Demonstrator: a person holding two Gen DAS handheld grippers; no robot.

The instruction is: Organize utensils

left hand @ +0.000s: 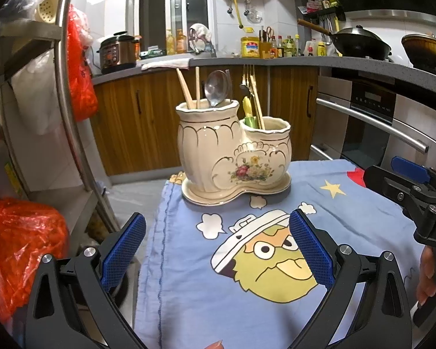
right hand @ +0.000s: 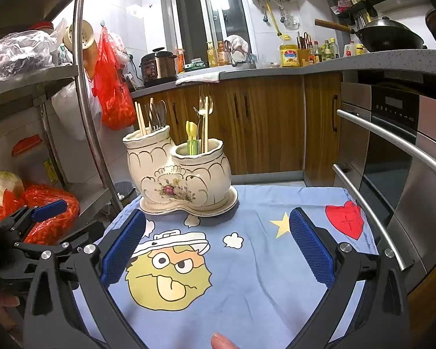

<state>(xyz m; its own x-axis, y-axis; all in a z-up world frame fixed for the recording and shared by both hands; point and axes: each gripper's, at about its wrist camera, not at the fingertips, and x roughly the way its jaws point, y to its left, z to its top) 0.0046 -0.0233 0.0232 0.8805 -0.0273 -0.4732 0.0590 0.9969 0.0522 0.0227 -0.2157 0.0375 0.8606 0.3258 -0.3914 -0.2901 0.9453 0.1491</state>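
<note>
Both my left gripper [left hand: 216, 251] and right gripper [right hand: 216, 251] hang wide and empty over the blue cloth [right hand: 261, 267]. The ceramic holder [left hand: 232, 151] stands at its far edge (fragile, probably heavy); I'd pinch the slim, slippery utensil handles [left hand: 253, 93] instead.

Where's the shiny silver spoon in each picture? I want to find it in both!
Left wrist view: the silver spoon stands in the taller pot, centre of the picture, bowl up.
Right wrist view: the spoon is left of centre, in the same taller pot.
Shared landmark: the flowered ceramic holder on the blue cartoon cloth.
</note>
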